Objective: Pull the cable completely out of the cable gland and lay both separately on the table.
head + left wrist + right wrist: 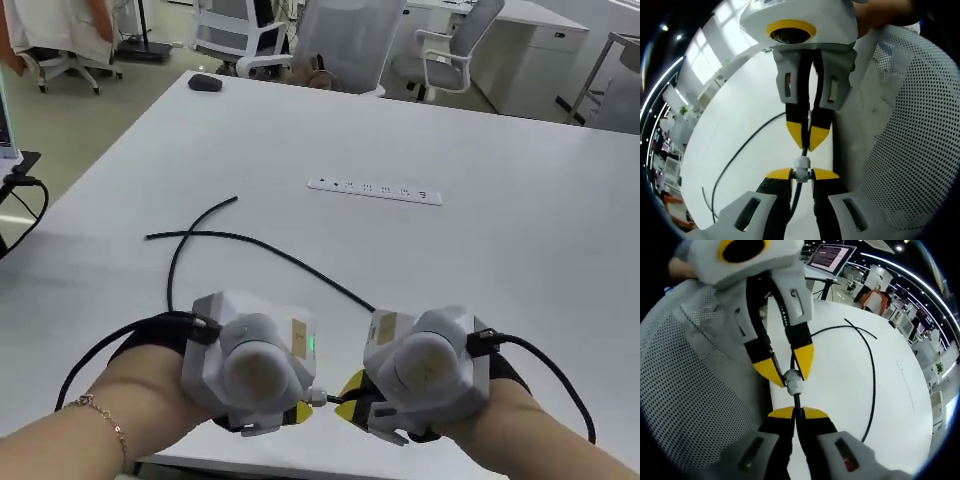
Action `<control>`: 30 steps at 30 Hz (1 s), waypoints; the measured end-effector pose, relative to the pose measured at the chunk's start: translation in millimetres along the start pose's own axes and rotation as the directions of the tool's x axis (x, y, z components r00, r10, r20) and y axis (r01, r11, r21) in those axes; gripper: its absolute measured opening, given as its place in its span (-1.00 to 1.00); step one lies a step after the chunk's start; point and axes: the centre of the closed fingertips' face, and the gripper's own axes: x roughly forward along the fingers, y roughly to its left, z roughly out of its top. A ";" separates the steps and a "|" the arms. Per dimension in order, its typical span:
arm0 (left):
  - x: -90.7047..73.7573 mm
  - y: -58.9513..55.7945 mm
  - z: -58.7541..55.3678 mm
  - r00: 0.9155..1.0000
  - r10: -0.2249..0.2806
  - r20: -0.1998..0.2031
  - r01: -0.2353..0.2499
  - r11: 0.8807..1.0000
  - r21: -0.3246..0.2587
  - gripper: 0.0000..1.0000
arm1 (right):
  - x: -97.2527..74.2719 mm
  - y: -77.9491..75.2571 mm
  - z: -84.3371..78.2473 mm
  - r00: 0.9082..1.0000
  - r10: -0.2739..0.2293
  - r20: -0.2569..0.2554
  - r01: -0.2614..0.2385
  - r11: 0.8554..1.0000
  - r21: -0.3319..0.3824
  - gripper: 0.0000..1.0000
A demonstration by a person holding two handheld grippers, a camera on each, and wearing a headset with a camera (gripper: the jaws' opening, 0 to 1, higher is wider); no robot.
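Low over the near table edge, my two grippers face each other tip to tip. The small white cable gland (320,397) (801,167) (792,381) sits between the yellow tips of my left gripper (300,408) (802,174), which is shut on it. My right gripper (350,405) (797,413) is shut on the thin black cable (797,401) just beside the gland. The cable (260,245) trails away across the white table (500,250) in a long crossing loop. It still runs into the gland.
A white power strip (374,190) lies mid-table beyond the cable. A dark mouse (205,83) rests at the far left corner, with office chairs (345,40) behind. A white mesh chair back (905,125) is close to the grippers.
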 end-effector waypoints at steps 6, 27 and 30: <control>1.6 -0.2 -4.7 1.000 -0.001 -0.024 0.001 1.000 0.006 -0.68 | 0.5 -5.2 -17.8 0.996 -0.030 -0.081 0.032 0.999 0.016 -0.91; -1.7 3.4 -9.0 0.999 0.019 -0.042 -0.020 1.000 -0.010 -0.68 | -4.6 -17.5 -49.2 0.972 -0.080 -0.222 0.097 0.993 0.068 -0.75; -1.5 3.1 -6.7 0.999 0.019 -0.034 -0.019 1.000 -0.008 -0.68 | 0.6 -7.7 -24.4 0.991 -0.047 -0.127 0.049 0.999 0.007 -0.58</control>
